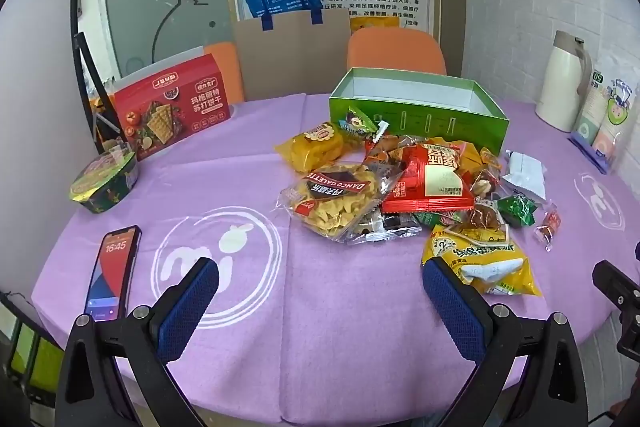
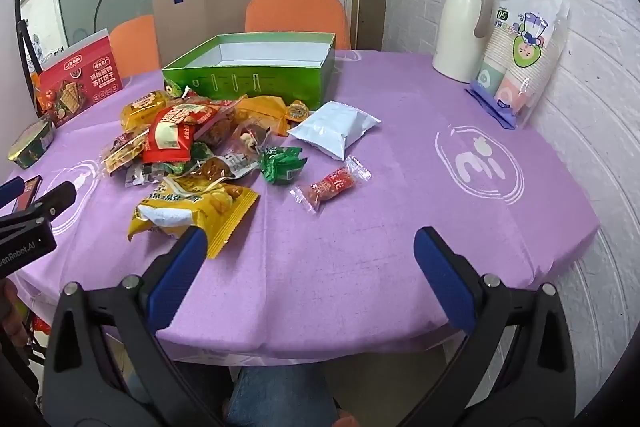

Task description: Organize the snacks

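- The tabletop (image 2: 400, 187) is covered by a purple cloth and fills the middle of both views.
- An open green box (image 1: 420, 115) is seen upper middle of the left view; nothing can be seen inside it.
- A red cracker box (image 1: 172, 107) is stood at the upper left of the left view.
- A pile of snacks (image 2: 188, 139) is spread just in front of the green box, left of center in the right view.
- A yellow snack bag (image 2: 192, 211) is laid at the near edge of the pile.
- A white packet (image 2: 334, 129) is laid to the right of the pile.
- A small red candy (image 2: 332, 185) is set apart, near the middle.
- The left tool (image 1: 320, 301) is held wide apart over the cloth, with nothing pinched.
- The right tool (image 2: 310, 267) is also held wide apart, with nothing pinched.
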